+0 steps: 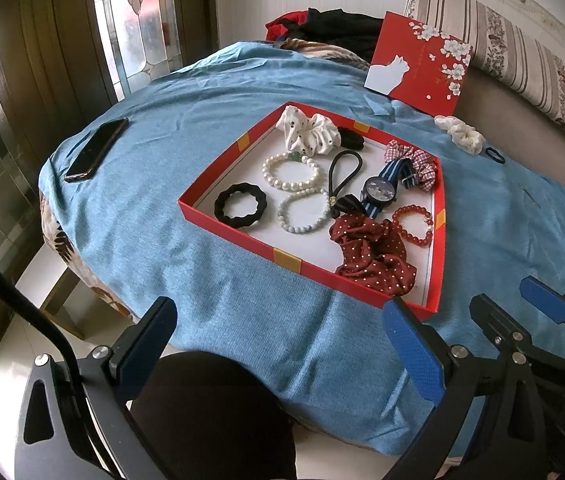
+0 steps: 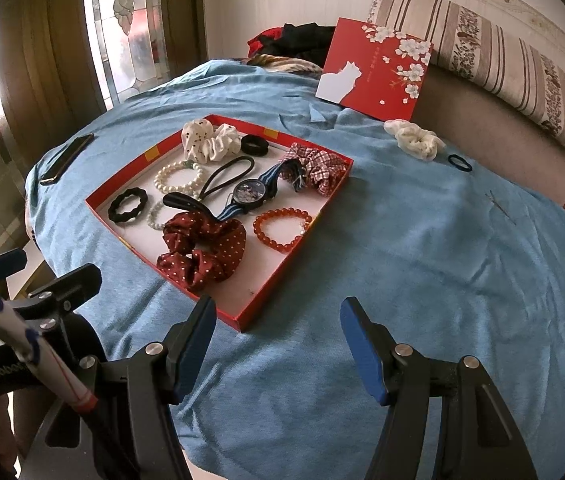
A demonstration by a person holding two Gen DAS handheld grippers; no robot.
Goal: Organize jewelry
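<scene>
A blue cloth (image 1: 210, 120) covers the round table, and a dark phone (image 1: 96, 149) lies flat on it near the window-side edge, well apart from everything else. At the far edge, a red lid with a white cat and blossoms (image 2: 376, 66) leans upright against the striped sofa cushion (image 2: 522, 68). Just in front of the lid, a cream scrunchie (image 2: 414, 138) and a thin black hair tie (image 2: 459, 162) lie on the cloth, outside the box. A heap of dark and red clothing (image 1: 334, 28) sits behind the table.

The shallow red box (image 1: 242, 222) rests open in the middle of the table, white inside. It holds a white dotted scrunchie (image 1: 308, 130), a thick black hair band (image 1: 352, 138), a pearl bracelet (image 1: 291, 171), a pale bead bracelet (image 1: 304, 211), a wavy black ring (image 1: 240, 205), a black looped hair tie (image 1: 342, 172), a watch on a striped blue strap (image 1: 380, 192), a red checked scrunchie (image 1: 416, 162), a red bead bracelet (image 1: 412, 224) and a maroon dotted scrunchie (image 1: 372, 258) (this last one overlaps the strap end).

The left gripper (image 1: 282, 354) hangs at the near table edge, just short of the box corner, its blue-padded jaws spread wide and empty. The right gripper (image 2: 278, 352) hovers over bare cloth beside the box's near corner, jaws likewise parted, gripping nothing.
</scene>
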